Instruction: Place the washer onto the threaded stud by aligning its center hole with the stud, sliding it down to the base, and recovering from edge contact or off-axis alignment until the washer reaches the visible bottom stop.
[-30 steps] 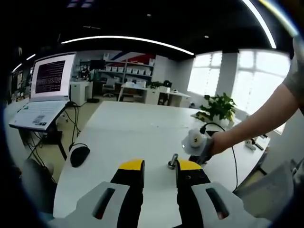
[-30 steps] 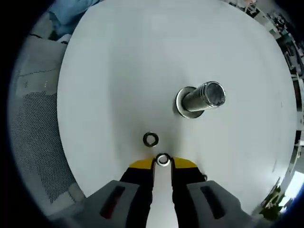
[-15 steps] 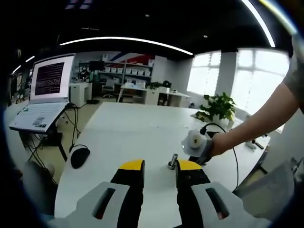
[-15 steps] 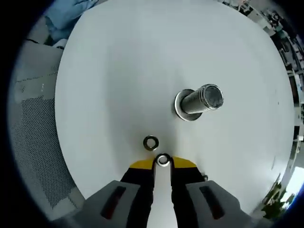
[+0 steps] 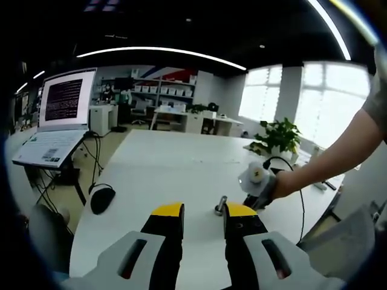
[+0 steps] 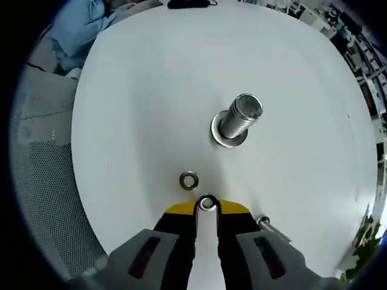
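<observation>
- Above the white table (image 6: 133,90), your right gripper (image 6: 207,208) looks almost straight down; jaws narrow, pinched on a washer (image 6: 207,203) held at the tips.
- Threaded stud (image 6: 239,118) stands upright on its flanged base (image 6: 227,136), up and to the right of the held washer in the right gripper view, clearly apart from it.
- 2nd small ring, a loose washer (image 6: 189,180), lies flat on the table just ahead of your tips, between them and the stud. Not touching either.
- Small bolt-like piece (image 6: 271,228) lies on the table beside your right jaw.
- Left gripper (image 5: 204,212) hovers low over the table w/ jaws wide apart, nothing between them; stud (image 5: 221,205) sits just past its right tip. Your right hand (image 5: 279,184) w/ its tool is beyond it in the left gripper view.
- Step, as I judge it: transport/approach. Washer is picked, not yet over the stud, so alignment hasn't begun.
- Next move calls for: carry the washer over the stud top, level it so the hole faces the stud axis, centre hole on the tip, then lower.
- If the rim catches on the top edge or threads, back off a touch, re-centre, re-level, try again; release only when it can drop to the flange.
</observation>
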`<action>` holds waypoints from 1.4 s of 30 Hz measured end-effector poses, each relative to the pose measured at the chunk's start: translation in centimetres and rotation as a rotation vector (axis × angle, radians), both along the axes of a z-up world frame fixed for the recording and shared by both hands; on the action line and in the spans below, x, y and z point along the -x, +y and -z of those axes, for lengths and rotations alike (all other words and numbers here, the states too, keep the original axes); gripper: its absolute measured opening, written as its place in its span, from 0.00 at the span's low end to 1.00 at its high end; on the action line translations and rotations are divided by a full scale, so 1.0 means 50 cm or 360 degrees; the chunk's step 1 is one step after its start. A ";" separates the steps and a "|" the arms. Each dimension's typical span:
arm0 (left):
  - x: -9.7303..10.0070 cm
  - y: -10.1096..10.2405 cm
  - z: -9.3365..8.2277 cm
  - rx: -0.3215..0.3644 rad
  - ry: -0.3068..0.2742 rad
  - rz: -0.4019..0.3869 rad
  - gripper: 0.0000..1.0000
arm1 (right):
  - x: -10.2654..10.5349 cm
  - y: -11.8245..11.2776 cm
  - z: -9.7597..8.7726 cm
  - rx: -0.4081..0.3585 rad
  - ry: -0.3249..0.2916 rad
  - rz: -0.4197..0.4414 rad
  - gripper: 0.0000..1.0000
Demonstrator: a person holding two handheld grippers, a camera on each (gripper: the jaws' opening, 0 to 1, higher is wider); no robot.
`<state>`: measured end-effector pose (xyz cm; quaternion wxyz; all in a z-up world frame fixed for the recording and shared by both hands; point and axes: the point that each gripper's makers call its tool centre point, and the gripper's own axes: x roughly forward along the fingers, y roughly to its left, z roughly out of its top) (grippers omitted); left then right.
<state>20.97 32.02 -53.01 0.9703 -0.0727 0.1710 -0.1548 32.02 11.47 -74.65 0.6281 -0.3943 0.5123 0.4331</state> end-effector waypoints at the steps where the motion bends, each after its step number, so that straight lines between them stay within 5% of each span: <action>1: 0.000 0.001 0.001 -0.0004 0.0003 -0.0002 0.24 | 0.002 -0.001 -0.001 -0.0001 0.0002 0.0007 0.13; 16: 0.000 0.000 0.003 -0.0025 0.0010 -0.0001 0.24 | -0.022 -0.009 -0.089 -0.0238 -0.0084 0.0161 0.13; 25: 0.001 0.004 0.001 -0.0036 0.0008 -0.0016 0.24 | -0.041 -0.010 -0.168 -0.0397 -0.0205 0.0165 0.14; 32: 0.000 0.007 0.000 -0.0044 0.0004 -0.0021 0.24 | -0.090 -0.054 -0.236 -0.0483 -0.0332 0.0250 0.14; 42: 0.000 0.011 0.000 -0.0046 0.0008 -0.0037 0.24 | -0.100 -0.106 -0.214 -0.0428 -0.0316 0.0280 0.14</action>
